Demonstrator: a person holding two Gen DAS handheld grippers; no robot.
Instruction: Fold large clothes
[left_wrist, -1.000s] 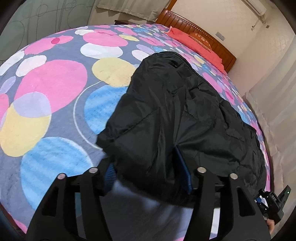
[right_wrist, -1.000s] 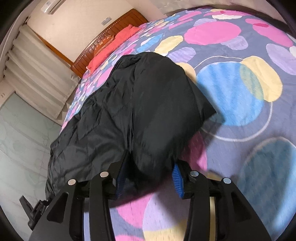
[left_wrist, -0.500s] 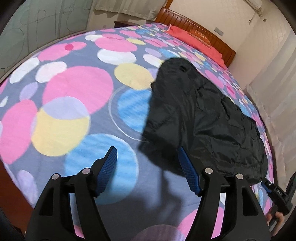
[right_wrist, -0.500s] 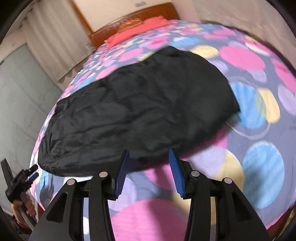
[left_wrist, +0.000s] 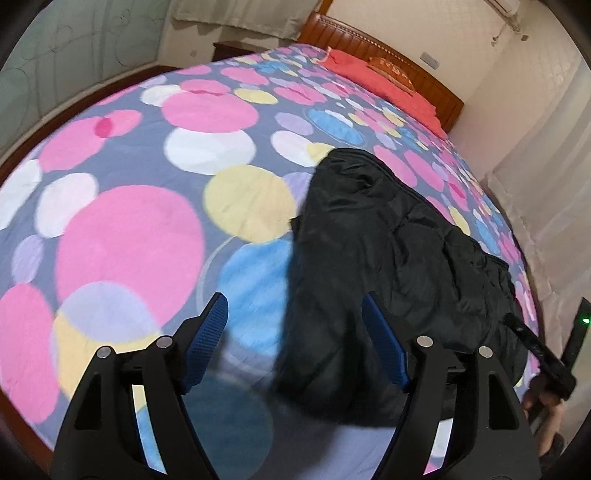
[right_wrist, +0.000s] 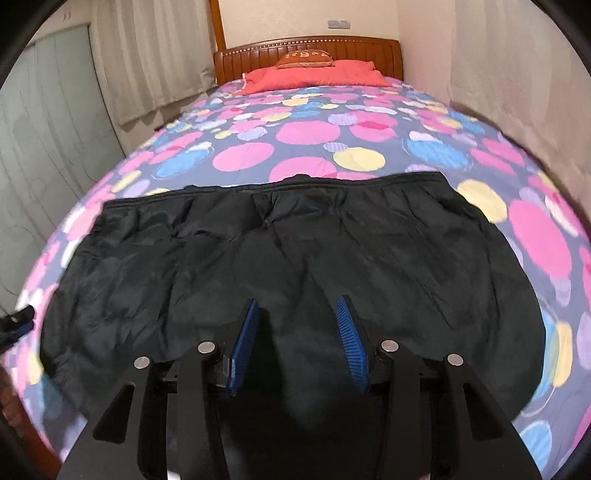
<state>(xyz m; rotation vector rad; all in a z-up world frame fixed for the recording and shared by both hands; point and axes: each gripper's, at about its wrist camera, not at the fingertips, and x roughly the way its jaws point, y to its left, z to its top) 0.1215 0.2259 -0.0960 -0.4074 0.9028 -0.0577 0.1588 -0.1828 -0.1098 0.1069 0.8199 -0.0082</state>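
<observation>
A large black padded garment (right_wrist: 295, 251) lies folded and spread across the near end of the bed. It also shows in the left wrist view (left_wrist: 388, 251). My left gripper (left_wrist: 295, 306) is open and empty, held above the garment's left end. My right gripper (right_wrist: 297, 310) is open and empty, held over the garment's near edge at its middle. The other gripper shows at the right edge of the left wrist view (left_wrist: 546, 354).
The bed cover (right_wrist: 306, 133) is grey with pink, blue and yellow circles. A red pillow (right_wrist: 314, 75) and a wooden headboard (right_wrist: 306, 46) stand at the far end. Curtains (right_wrist: 147, 55) hang on the left and a wall (right_wrist: 498, 74) runs close on the right.
Both grippers have let go of the garment and opened. The right gripper swung round toward the headboard, over the garment's middle. The left gripper pulled back, then came closer over the left end.
</observation>
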